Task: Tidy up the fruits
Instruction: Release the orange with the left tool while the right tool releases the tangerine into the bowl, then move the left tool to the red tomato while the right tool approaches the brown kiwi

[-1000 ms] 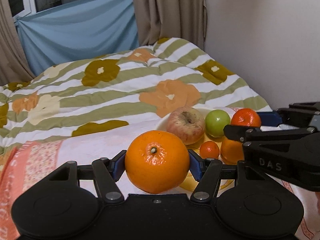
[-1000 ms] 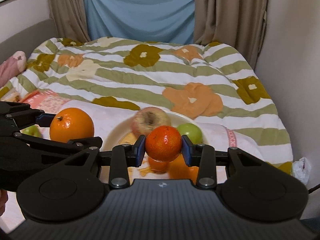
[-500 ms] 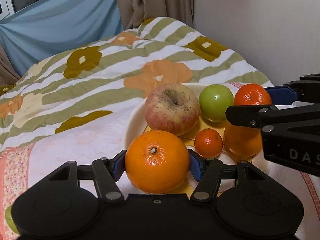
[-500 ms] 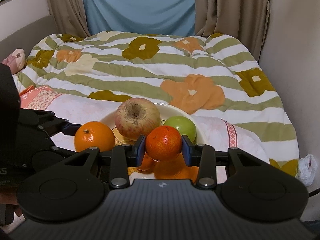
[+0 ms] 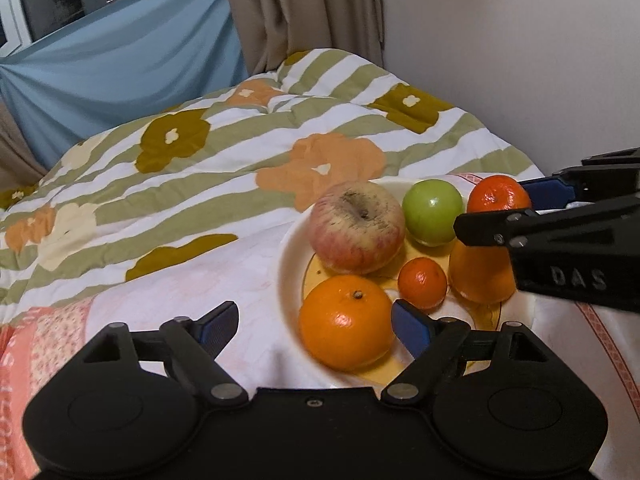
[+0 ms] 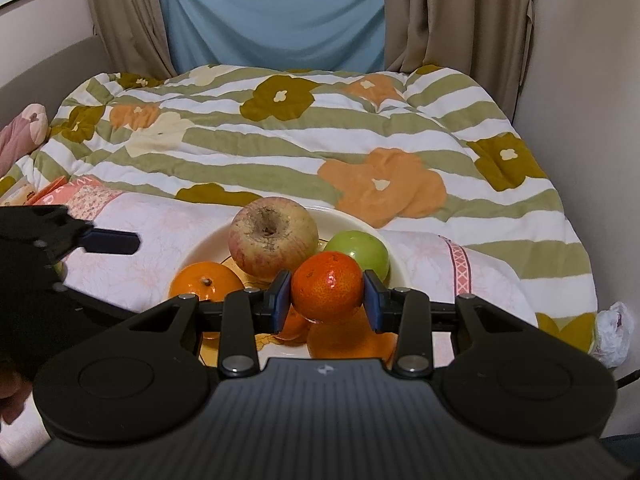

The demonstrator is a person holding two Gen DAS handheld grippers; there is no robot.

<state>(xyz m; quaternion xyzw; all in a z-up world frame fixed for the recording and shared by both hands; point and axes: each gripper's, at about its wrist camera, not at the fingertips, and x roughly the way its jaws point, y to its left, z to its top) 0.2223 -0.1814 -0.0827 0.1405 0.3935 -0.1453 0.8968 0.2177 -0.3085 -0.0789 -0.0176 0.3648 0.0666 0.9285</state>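
Left gripper [image 5: 316, 326]: fingers opening, pads clear of the big orange [image 5: 346, 322], which sits on the plate's [image 5: 289, 258] near rim. Risk: it rolls off onto the quilt [image 5: 180, 168] if nudged on withdrawal. Right gripper [image 6: 326, 298]: fingers clenched on a tangerine [image 6: 327, 286] above the plate. Risk: dropped, it could knock the small tangerine [image 5: 422, 282]. Apple [image 5: 356, 232] and green fruit [image 5: 432, 212] crowd the far side; free spots few.
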